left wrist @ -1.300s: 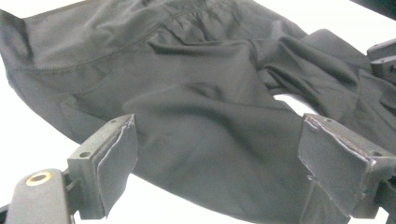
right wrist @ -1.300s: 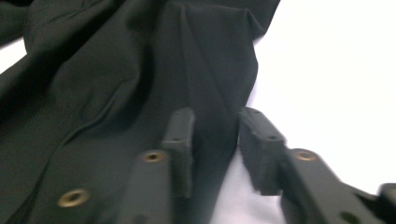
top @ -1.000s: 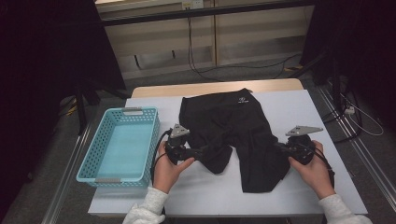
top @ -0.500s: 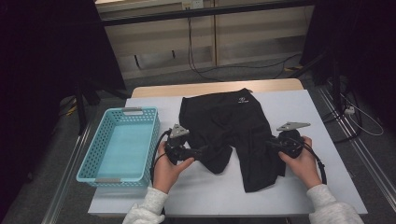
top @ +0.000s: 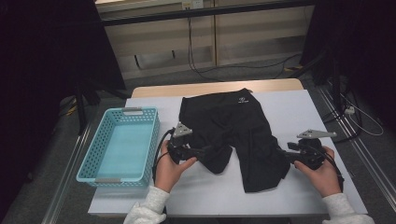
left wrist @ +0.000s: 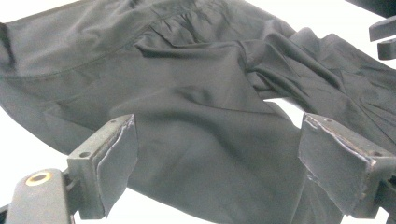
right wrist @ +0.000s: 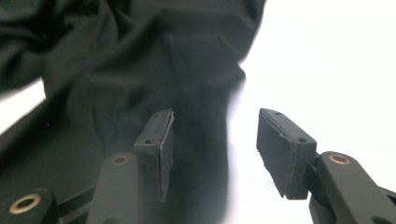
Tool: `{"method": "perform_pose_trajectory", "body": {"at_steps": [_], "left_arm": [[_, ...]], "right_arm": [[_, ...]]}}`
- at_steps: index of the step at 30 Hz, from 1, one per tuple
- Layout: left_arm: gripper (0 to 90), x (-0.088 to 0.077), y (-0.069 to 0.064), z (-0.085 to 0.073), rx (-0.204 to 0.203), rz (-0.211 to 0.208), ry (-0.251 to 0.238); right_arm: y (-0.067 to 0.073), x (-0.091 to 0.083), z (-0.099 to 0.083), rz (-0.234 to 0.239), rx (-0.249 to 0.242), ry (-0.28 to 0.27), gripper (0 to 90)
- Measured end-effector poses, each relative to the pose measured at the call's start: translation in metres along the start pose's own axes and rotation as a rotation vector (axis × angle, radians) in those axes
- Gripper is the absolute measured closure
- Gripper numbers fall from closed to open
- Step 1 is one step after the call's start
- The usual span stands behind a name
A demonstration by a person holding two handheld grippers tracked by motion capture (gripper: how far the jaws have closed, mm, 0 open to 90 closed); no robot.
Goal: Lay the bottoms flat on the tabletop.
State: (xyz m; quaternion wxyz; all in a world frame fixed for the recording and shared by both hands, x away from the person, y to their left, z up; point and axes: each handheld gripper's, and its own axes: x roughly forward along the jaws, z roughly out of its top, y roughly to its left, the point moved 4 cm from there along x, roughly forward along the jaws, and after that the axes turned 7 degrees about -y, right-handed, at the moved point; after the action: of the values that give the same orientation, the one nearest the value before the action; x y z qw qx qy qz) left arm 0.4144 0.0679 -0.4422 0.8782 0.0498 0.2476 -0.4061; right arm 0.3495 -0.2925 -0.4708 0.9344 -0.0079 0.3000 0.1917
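Since the earlier frames, the right gripper [top: 283,154] has drawn back to the shorts' right edge, its jaws just opening; they stand apart, cloth edge lying between them unpinched. One table [top: 299,107], white-topped. One pair of black shorts [top: 233,126] lies flat at its middle, waistband away from the person, two legs toward them. One blue basket [top: 122,171] sits just left of the shorts. Two grippers, one per hand. Left gripper [top: 208,149] rests at the left leg's hem, jaws spread wide, cloth between them, pads clear of it.
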Motion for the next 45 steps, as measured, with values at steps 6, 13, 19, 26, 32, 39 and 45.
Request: {"method": "perform_pose_trajectory", "body": {"at_steps": [6, 13, 19, 26, 32, 39, 45], "left_arm": [[12.7, 0.0, -0.002, 0.002, 0.008, 0.005, -0.003], [12.7, 0.001, -0.003, 0.003, 0.009, 0.001, -0.004], [12.7, -0.001, 0.0, 0.002, 0.005, 0.011, -0.008], [12.8, -0.003, 0.002, 0.002, 0.0, 0.018, -0.017], [12.8, -0.002, 0.002, 0.001, -0.001, 0.021, -0.015], [12.9, -0.003, 0.003, 0.002, 0.011, 0.02, -0.015], [12.9, -0.004, 0.0, 0.006, 0.01, 0.011, -0.025]], "right_arm": [[-0.002, -0.021, -0.015, -0.006, -0.004, 0.016, 46.9], [0.002, -0.028, -0.031, 0.015, 0.004, 0.063, 52.5], [0.01, -0.011, -0.027, 0.005, -0.034, 0.067, 64.1], [0.024, 0.007, -0.018, 0.059, -0.061, 0.065, 86.6], [0.022, 0.0, -0.019, 0.087, -0.044, 0.082, 88.6], [0.018, -0.023, -0.021, 0.086, -0.019, 0.068, 88.8], [0.018, -0.045, -0.024, 0.098, 0.001, 0.046, 88.8]]}}
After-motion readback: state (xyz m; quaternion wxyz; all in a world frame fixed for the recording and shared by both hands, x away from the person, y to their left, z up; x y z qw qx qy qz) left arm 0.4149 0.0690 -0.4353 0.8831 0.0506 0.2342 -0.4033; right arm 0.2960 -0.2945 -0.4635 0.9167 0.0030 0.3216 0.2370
